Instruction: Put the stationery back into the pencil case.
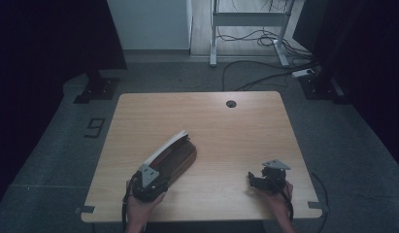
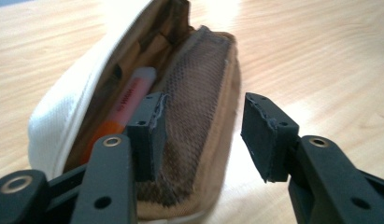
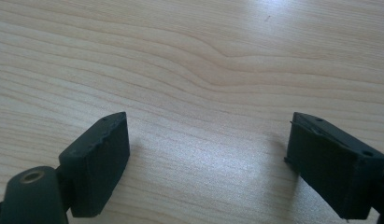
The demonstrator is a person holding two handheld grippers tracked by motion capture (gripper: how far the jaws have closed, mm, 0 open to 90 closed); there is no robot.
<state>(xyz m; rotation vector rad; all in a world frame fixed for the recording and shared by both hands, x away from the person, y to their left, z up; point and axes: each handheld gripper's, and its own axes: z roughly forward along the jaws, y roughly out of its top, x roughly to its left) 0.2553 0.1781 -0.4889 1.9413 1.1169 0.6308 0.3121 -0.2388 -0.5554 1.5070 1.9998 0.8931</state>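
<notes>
A soft pencil case lay open on the worktop, directly ahead of the left tongs and well apart from the right tongs. Its outer shell was white, its lining tan-brown. The lid half stood raised on the left side of those tongs; the other half lay lower, faced with a brown mesh pocket that ran between the two pads, touching neither as far as could be told. Inside, along the lid, rested a highlighter pen with a pale pink body and an orange end nearest the tongs, lying lengthwise in the case.
</notes>
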